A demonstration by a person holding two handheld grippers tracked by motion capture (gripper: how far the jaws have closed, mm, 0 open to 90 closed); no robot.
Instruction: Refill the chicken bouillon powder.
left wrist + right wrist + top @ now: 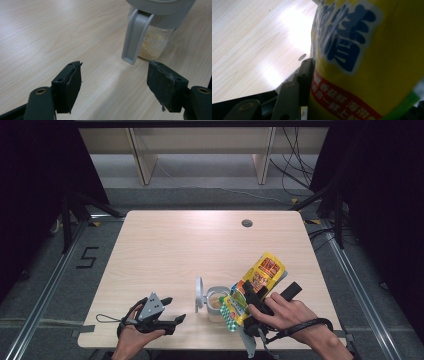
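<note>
A clear plastic jar (216, 303) with a grey flip lid (200, 294) swung open stands near the table's front edge; pale granules (152, 47) lie in its bottom. My right gripper (254, 307) is shut on a yellow snack bag (255, 285), tipped with its green end over the jar's mouth. The bag (367, 57) presses against the jaw pad (305, 75) in the right gripper view. My left gripper (172, 312) rests on the table left of the jar, jaws open and nothing between them; its pads (70, 86) face the jar's lid tab (135, 37).
The wooden table (165, 245) has a cable hole (247, 223) at the far right. Wooden shelf legs and cables stand behind it on the grey floor. A "5" mark (87, 256) lies on the floor at left.
</note>
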